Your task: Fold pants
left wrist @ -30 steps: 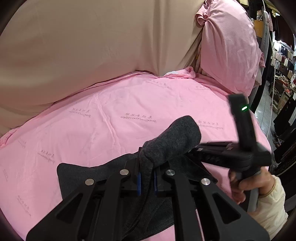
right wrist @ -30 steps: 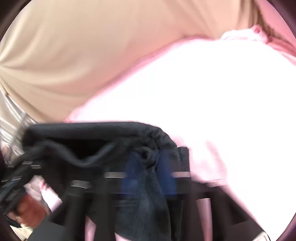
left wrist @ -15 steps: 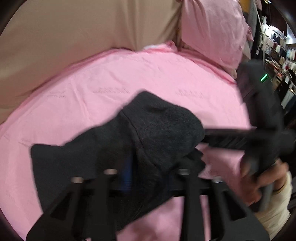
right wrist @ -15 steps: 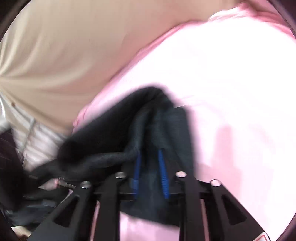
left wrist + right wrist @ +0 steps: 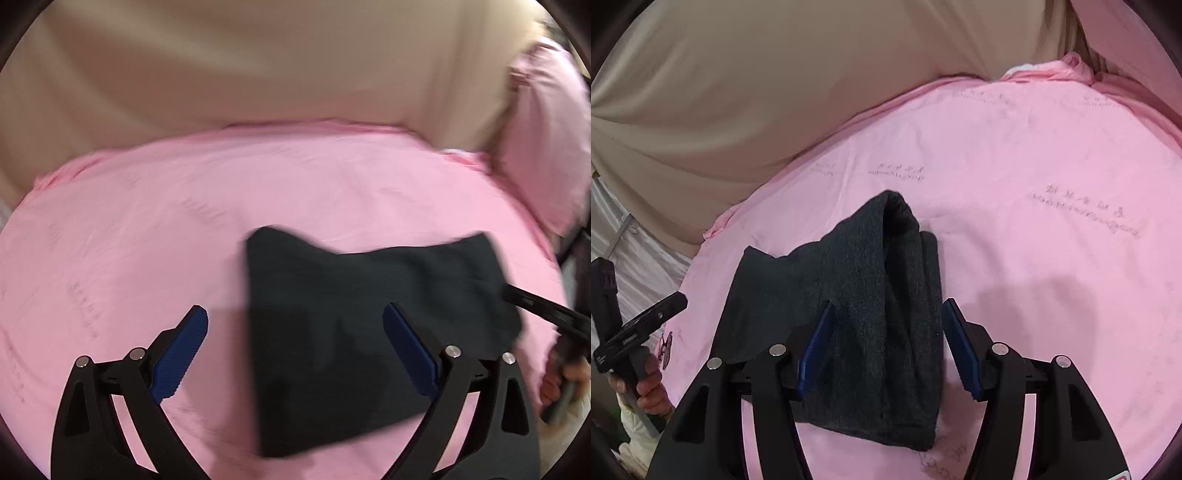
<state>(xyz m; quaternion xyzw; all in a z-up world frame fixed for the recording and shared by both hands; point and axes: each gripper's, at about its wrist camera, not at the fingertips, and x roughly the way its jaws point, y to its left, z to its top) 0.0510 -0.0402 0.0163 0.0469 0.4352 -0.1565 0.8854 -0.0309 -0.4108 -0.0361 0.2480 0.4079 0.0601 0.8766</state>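
Two sets of tongs are letting go at once, and that is where we see the risk. The right tongs [image 5: 886,347] are opening with a raised hump of the pants [image 5: 864,317] between their blue pads; if they pull away while fabric drags on a pad, we judge the fold could flop open. The left tongs [image 5: 295,354] are opening wide, nothing gripped. The dark pants [image 5: 369,325] lie folded on the pink bed sheet [image 5: 147,229], under and beyond the left tongs' right pad, though blur leaves contact uncertain.
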